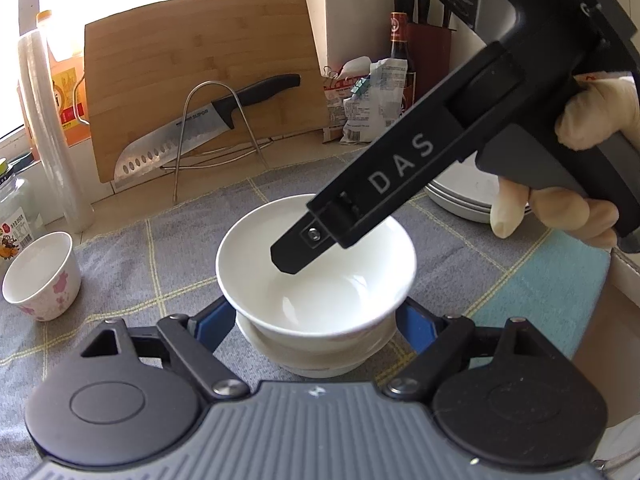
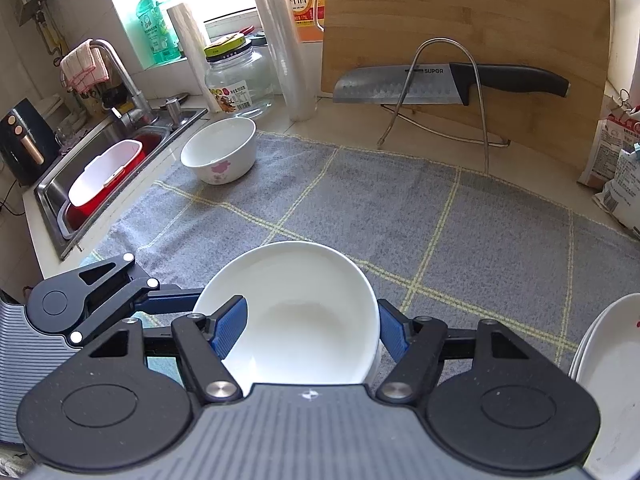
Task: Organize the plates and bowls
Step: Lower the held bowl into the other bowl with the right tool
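Nearest to us in the left wrist view is the left gripper (image 1: 316, 316), its blue pads set on either side of the lower bowl (image 1: 316, 354) of a two-bowl stack; whether they actually press its wall we cannot tell. The upper white bowl (image 1: 316, 264) sits nested in it on the grey checked cloth (image 1: 160, 264) that covers the bench. The right gripper (image 2: 308, 326) reaches in from the side: in its own view one blue pad lies inside the upper bowl and the other outside, so it seems to straddle the rim, though whether it is pinching we cannot tell.

We judge these bowls to be glazed ceramic: stiff, fairly heavy, slick and liable to chip. The rim wall is the sensible hold, with the pads square to it, and any lift should go straight up so the nested pair does not scrape or tip.

A stack of plates (image 1: 460, 196) lies just beside the bowls on the right, and a flowered bowl (image 2: 219, 154) stands well apart near the sink (image 2: 80, 200). The cloth between them is open. Behind it stand a cutting board (image 2: 460, 20) and a knife (image 2: 440, 82) on a wire rack, best kept clear of.
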### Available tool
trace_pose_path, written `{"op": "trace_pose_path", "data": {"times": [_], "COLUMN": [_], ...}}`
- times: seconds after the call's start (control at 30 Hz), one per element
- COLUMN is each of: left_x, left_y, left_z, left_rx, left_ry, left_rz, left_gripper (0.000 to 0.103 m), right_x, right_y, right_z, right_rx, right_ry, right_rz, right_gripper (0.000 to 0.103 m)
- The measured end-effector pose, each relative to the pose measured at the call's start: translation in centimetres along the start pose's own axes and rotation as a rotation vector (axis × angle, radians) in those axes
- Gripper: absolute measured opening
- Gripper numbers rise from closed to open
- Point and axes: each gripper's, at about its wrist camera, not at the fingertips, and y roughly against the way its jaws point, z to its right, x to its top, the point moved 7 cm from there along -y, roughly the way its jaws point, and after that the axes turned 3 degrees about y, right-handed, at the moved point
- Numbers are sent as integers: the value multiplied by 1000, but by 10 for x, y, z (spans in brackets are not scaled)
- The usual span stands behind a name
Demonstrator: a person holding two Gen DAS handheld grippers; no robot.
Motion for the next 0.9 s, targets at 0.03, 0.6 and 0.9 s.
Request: {"op": "trace_pose_path", "data": {"times": [0.03,0.6,0.9], "left_x": [0,-1,-3], "left_y": [0,-7,-7], "left_z": [0,-2,-3], "left_rx": [0,-11,-22], "left_ry": [1,-2,4], "left_rz": [0,-19,-20], "left_gripper": [87,87,87], "right_x": [0,-3,-5], "right_y": [-1,-5,-6], "right_z": [0,2,3], "right_rx": [0,3,2], "right_ry": [2,-12,-18], "right_rz": [-1,-13,-21], "right_gripper": [75,75,75]}}
